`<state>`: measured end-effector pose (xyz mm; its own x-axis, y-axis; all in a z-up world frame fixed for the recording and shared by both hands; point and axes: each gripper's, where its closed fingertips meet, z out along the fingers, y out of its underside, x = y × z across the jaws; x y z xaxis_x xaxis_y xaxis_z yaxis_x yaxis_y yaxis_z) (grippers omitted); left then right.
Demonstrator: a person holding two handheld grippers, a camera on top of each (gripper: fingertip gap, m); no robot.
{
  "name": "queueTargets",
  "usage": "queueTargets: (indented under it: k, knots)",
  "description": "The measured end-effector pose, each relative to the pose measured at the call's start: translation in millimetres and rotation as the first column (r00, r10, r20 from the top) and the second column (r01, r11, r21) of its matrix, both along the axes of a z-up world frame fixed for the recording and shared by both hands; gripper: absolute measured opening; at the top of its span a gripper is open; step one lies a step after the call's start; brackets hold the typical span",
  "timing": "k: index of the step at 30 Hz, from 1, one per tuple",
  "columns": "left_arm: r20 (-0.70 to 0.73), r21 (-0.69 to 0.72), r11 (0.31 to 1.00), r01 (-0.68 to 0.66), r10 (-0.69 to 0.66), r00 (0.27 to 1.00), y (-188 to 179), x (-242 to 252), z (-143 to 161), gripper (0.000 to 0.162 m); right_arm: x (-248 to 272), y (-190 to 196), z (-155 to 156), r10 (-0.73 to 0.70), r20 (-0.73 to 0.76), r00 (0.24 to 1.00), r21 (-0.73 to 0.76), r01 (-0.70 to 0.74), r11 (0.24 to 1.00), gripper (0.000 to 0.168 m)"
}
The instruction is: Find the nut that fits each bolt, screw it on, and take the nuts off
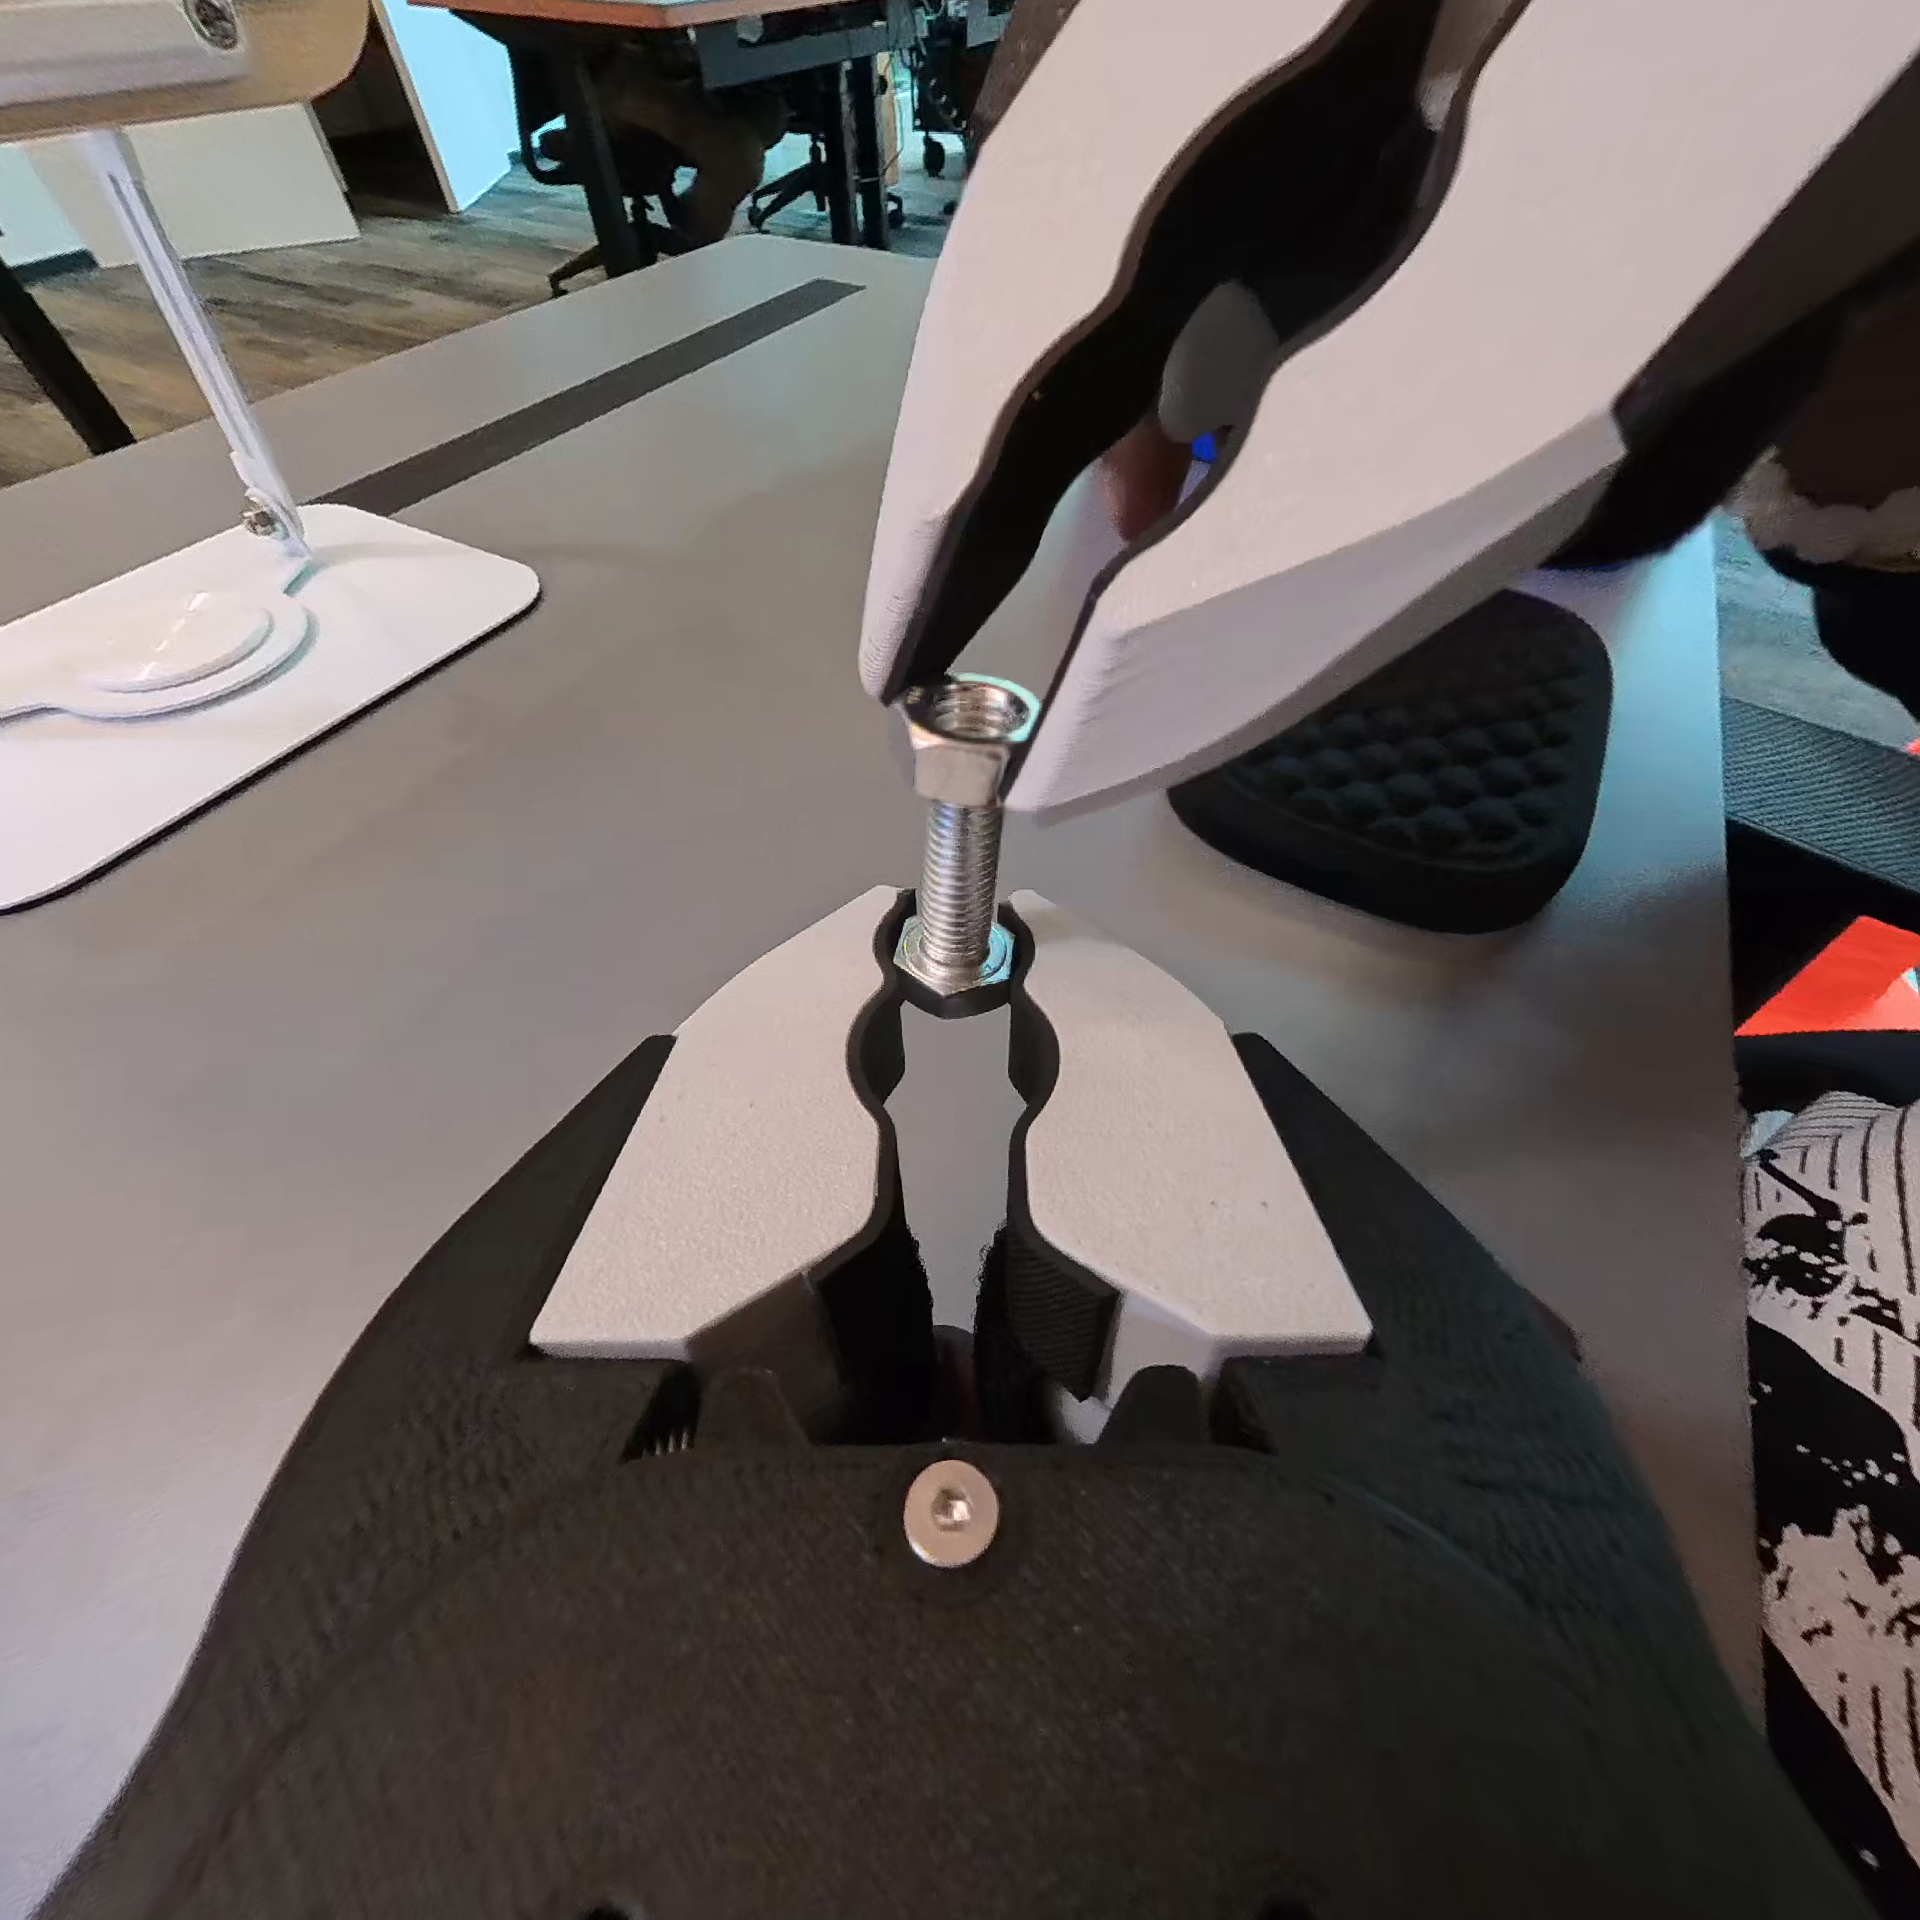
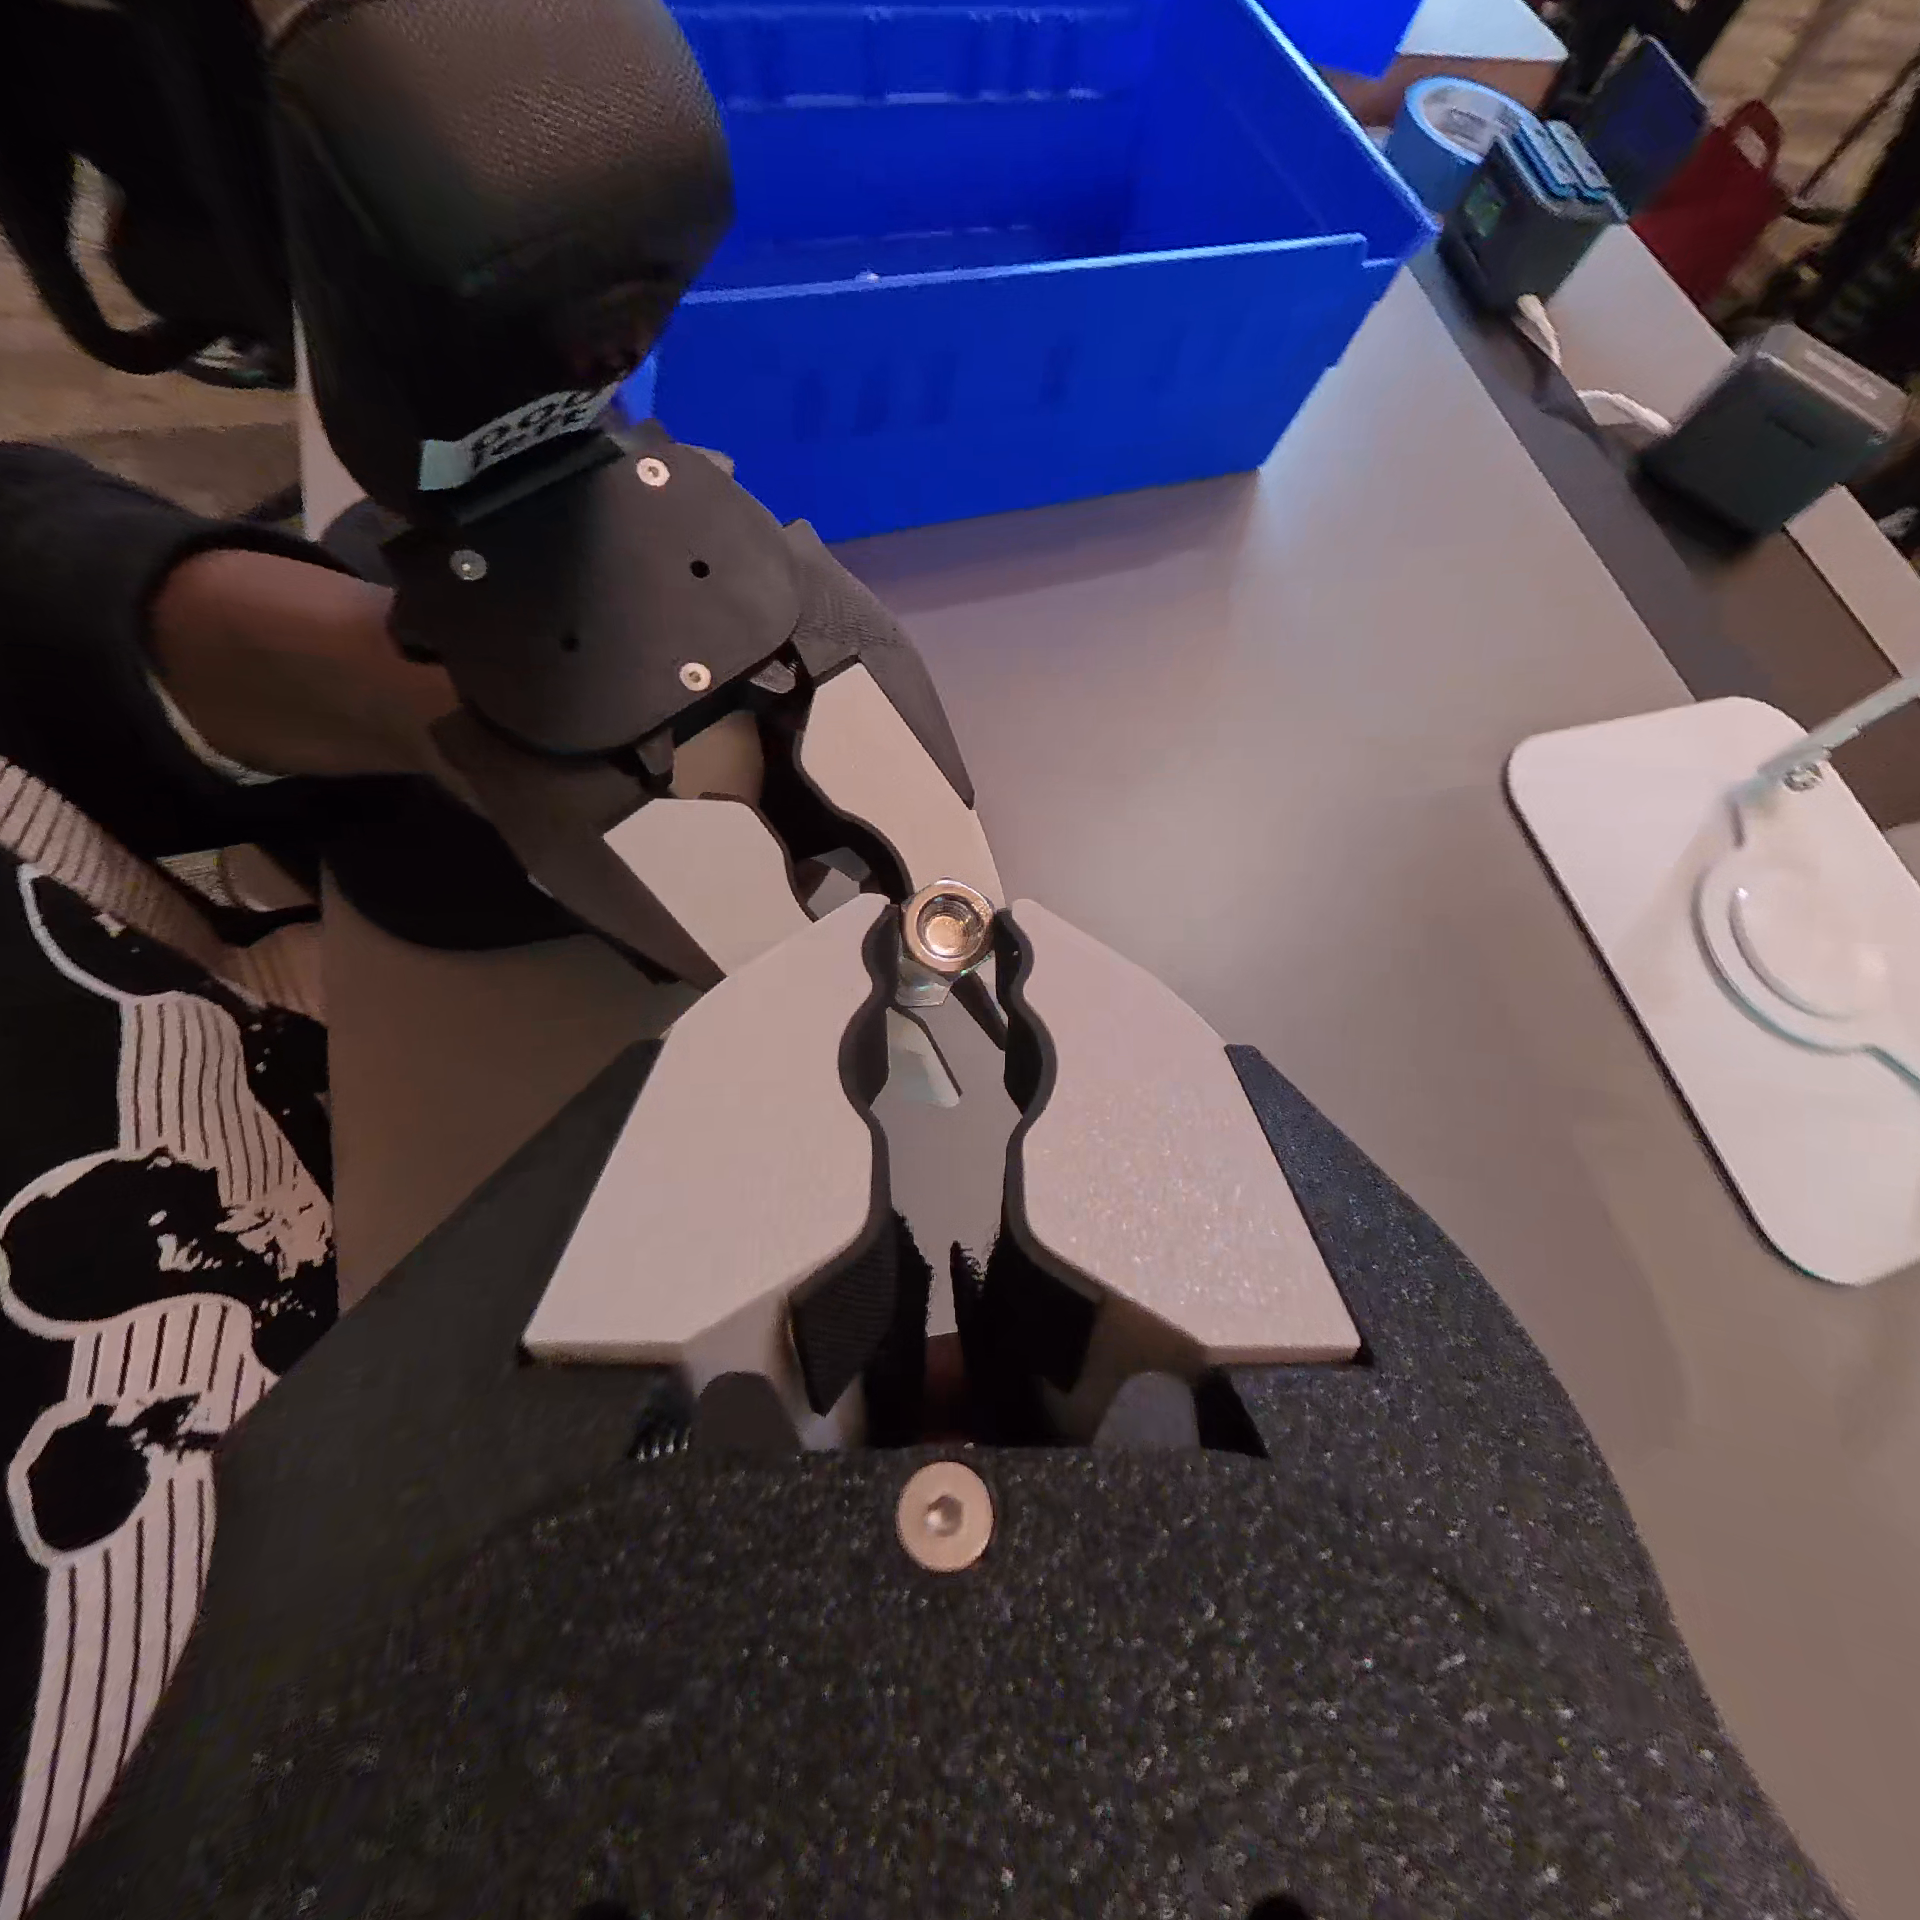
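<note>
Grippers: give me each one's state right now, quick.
Left gripper: shut on the bolt's head, threads pointing up.
Right gripper: shut on the nut at the bolt's tip.

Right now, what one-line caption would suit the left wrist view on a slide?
Left tool grips a bolt by its head while the right tool holds a nut on its tip.

A grey table [image 1: 520, 831] with a dark strip [image 1: 582, 395] fills the near scene. Far beyond it, wood-plank floor [image 1: 312, 301], dark office chairs [image 1: 623, 177] and another desk [image 1: 675, 10] stand.
</note>
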<state>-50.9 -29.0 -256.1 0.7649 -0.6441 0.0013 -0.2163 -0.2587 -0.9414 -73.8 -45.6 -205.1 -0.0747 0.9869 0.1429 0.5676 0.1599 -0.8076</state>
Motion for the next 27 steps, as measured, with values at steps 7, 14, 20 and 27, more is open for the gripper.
queueTargets:
  k: [7,14,20,27]
  knots:
    - [0.062,-0.026,0.999,0.018,-0.017,0.998,-0.1,-1.6,2.6,0.015,-3.0,5.2,-0.4,-0.043,0.004,0.999,0.055,0.042,0.998,0.019]
    - [0.158,-0.014,1.0,0.025,-0.023,0.987,-0.4,-6.6,12.3,0.015,-6.0,-0.4,8.2,0.002,-0.132,0.991,-0.075,-0.012,0.997,0.048]
    - [0.222,-0.004,0.999,0.037,-0.036,0.974,-1.4,-9.4,19.1,0.015,-15.5,-6.4,21.7,-0.043,-0.43,0.902,-0.322,-0.108,0.941,0.058]
    - [0.226,-0.007,0.999,0.031,-0.029,0.974,-0.5,-10.4,18.9,0.015,-14.9,-9.6,21.5,-0.045,-0.455,0.889,-0.305,-0.108,0.946,0.043]
